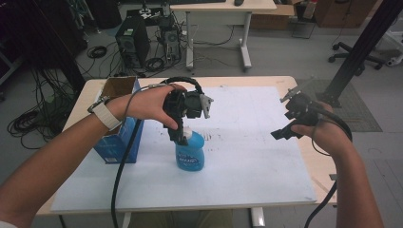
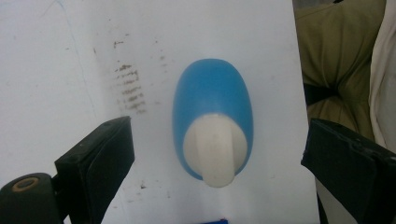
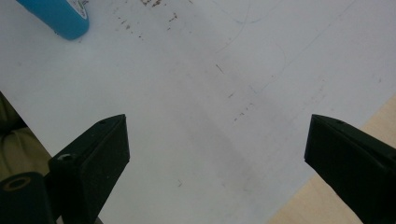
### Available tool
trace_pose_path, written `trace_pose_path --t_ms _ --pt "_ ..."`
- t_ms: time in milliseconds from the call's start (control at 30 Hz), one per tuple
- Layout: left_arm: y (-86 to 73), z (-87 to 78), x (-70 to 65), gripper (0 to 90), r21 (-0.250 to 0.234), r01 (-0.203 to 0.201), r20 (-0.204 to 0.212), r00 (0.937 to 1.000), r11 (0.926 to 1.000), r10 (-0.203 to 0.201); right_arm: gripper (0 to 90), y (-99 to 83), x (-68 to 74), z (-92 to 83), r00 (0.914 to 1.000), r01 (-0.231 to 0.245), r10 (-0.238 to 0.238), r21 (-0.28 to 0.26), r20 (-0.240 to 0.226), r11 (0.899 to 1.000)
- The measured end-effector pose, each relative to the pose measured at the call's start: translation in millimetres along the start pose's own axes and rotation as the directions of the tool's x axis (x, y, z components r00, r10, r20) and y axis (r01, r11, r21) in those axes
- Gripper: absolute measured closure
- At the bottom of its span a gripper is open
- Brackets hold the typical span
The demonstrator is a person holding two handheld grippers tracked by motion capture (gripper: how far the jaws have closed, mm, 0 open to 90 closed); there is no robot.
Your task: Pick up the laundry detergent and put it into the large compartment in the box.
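Note:
A blue bottle [image 1: 190, 154] with a white cap [image 2: 215, 149] stands upright on the white sheet [image 1: 237, 156] near the table's middle. My left gripper [image 1: 180, 135] hangs right over it, pointing down, open, its jaws wide on either side of the cap and clear of it. In the left gripper view the bottle [image 2: 212, 100] is seen from above, centred between the jaws. My right gripper [image 1: 285, 130] hovers open above the sheet's right side with nothing between its jaws. The right gripper view catches the bottle's base [image 3: 58, 16] at the top left.
A blue cardboard box [image 1: 119, 121], open at the top, stands at the sheet's left edge beside my left forearm. Dark smudges [image 1: 216, 137] mark the sheet right of the bottle. The wooden table edge [image 3: 336, 205] runs close under my right gripper. Cables trail from both grippers.

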State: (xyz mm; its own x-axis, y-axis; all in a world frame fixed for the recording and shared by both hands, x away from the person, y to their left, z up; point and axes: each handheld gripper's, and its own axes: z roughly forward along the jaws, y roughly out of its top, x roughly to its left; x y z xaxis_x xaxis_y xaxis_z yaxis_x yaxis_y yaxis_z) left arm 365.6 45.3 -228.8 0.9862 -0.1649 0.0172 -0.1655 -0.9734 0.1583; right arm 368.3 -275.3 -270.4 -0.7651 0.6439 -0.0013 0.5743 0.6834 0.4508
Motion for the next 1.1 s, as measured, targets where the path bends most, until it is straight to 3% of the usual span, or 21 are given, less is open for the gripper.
trace_pose_path --t_ms 800,1100 --pt "-4.6 29.6 3.4 9.1 0.005 0.010 0.024 0.9997 0.9999 -0.010 6.7 -2.4 -0.9 3.3 0.9999 -0.008 0.008 0.004 -0.006 1.000" --pt "-5.8 33.8 4.4 9.4 0.009 0.009 0.011 0.9999 0.9999 -0.009 6.7 -2.0 -1.2 5.1 0.9999 -0.008 0.008 0.007 -0.007 1.000"
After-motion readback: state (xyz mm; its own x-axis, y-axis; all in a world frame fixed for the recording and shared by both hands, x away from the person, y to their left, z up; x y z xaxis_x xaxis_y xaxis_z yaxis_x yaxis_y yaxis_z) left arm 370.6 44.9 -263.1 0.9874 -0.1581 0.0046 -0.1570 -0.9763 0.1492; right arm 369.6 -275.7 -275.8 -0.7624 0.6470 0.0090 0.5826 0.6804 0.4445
